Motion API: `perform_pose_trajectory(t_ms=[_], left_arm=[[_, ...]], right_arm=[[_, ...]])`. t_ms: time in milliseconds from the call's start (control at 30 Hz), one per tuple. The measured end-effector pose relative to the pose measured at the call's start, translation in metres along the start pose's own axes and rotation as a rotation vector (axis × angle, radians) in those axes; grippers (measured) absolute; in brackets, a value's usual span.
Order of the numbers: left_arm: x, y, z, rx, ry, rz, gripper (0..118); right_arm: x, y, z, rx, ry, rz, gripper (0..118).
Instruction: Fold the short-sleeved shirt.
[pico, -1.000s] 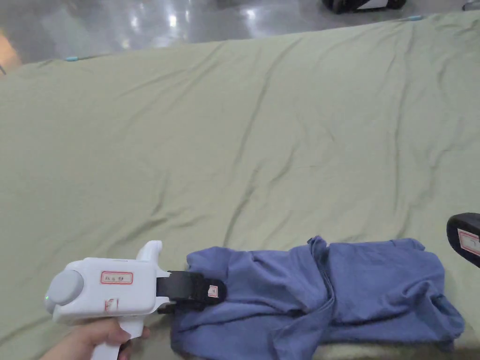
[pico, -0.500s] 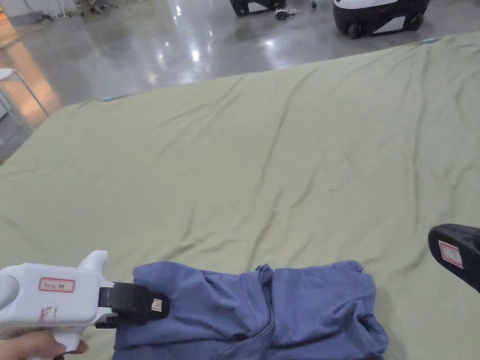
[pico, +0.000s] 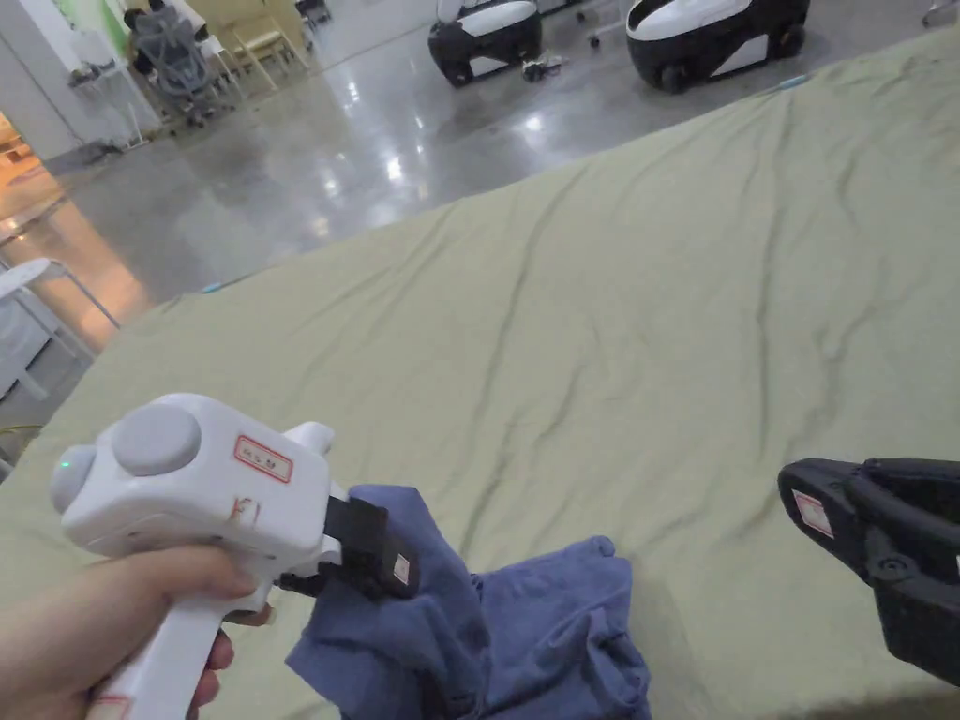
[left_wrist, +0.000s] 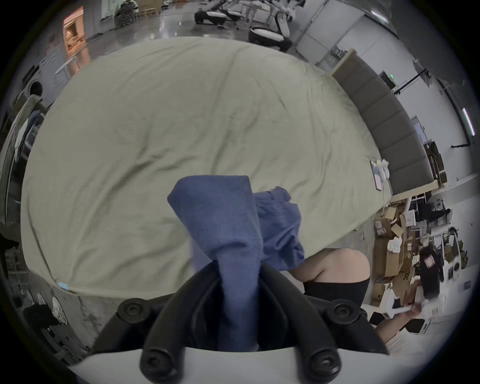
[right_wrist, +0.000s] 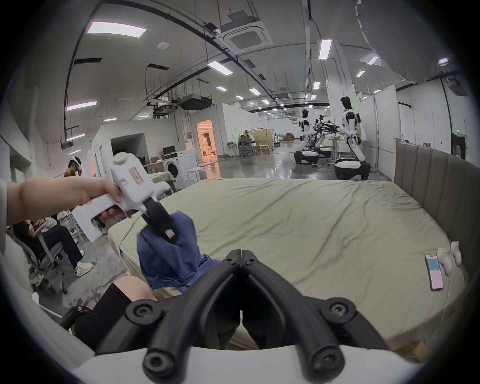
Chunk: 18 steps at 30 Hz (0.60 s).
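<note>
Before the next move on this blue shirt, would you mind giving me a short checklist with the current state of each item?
1. Left gripper clamped on the shirt: ok, cloth is pinched between its jaws.
2. Right gripper free to take a second hold: ok, shut and holding nothing, off to the shirt's right.
3. Shirt spread flat for folding: not ok, it is bunched and partly lifted.
4. Room on the bed sheet to lay it out: ok.
5. Phone away from the work area: ok, near the headboard.
6. Which part of the shirt is gripped: cannot tell.
</note>
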<state>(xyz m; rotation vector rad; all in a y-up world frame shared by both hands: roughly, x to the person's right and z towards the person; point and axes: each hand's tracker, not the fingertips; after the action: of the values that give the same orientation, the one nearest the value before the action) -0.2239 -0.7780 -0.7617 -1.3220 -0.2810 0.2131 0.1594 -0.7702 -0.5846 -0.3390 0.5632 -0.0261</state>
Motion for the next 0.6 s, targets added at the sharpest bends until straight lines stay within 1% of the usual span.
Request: perform_pose_trajectory(t_ms=[100,133,167,200,233,267,333,367,400,500,533,567,600], left_arm=[[0.029,0.01,-0.046,-0.039,-0.03,-0.001,7],[0.036,0.012,-0.061,-0.047,-0.004,-0.011,8],[0.045,0.015,-0.08,-0.06,-0.009,0.007,9],[0.053,0.016,-0.097,-0.075,-0.011,0.021,22],[0.055,0.015,-0.112,-0.092,-0.02,0.016,46],[0.06,0.016,-0.126,-0.101,-0.029,-0.011,73],[0.065,0.01,-0.135,-0.118,-0.075,-0.023,90],[0.066,0.003,-0.127,-0.105,-0.089,-0.028,101],[0.065,0.0,-0.113,-0.048,-0.125,-0.031,105],[0.053,-0.004,-0.068,0.072,-0.151,-0.06,104],[0.051,-0.009,-0.06,0.079,-0.161,-0.037,102],[0.05,-0.014,-0.054,0.136,-0.101,-0.035,94],[0.052,-0.019,-0.056,0.159,-0.025,-0.061,65]], right_arm=[[0.009,-0.006,0.018,0.006,-0.019,-0.013,0],[0.011,-0.006,0.022,0.004,-0.025,-0.016,0],[0.015,-0.008,0.028,0.003,-0.036,-0.017,0],[0.017,-0.009,0.032,0.005,-0.047,-0.018,0],[0.02,-0.009,0.036,0.006,-0.054,-0.02,0],[0.023,-0.009,0.04,0.008,-0.063,-0.025,0],[0.026,-0.01,0.046,0.016,-0.082,-0.037,0],[0.028,-0.01,0.049,0.021,-0.088,-0.041,0],[0.029,-0.011,0.052,0.025,-0.088,-0.044,0],[0.033,-0.015,0.048,0.023,-0.09,-0.05,0],[0.034,-0.015,0.045,0.019,-0.093,-0.054,0],[0.034,-0.015,0.04,0.014,-0.094,-0.056,0],[0.034,-0.014,0.037,0.011,-0.092,-0.056,0]])
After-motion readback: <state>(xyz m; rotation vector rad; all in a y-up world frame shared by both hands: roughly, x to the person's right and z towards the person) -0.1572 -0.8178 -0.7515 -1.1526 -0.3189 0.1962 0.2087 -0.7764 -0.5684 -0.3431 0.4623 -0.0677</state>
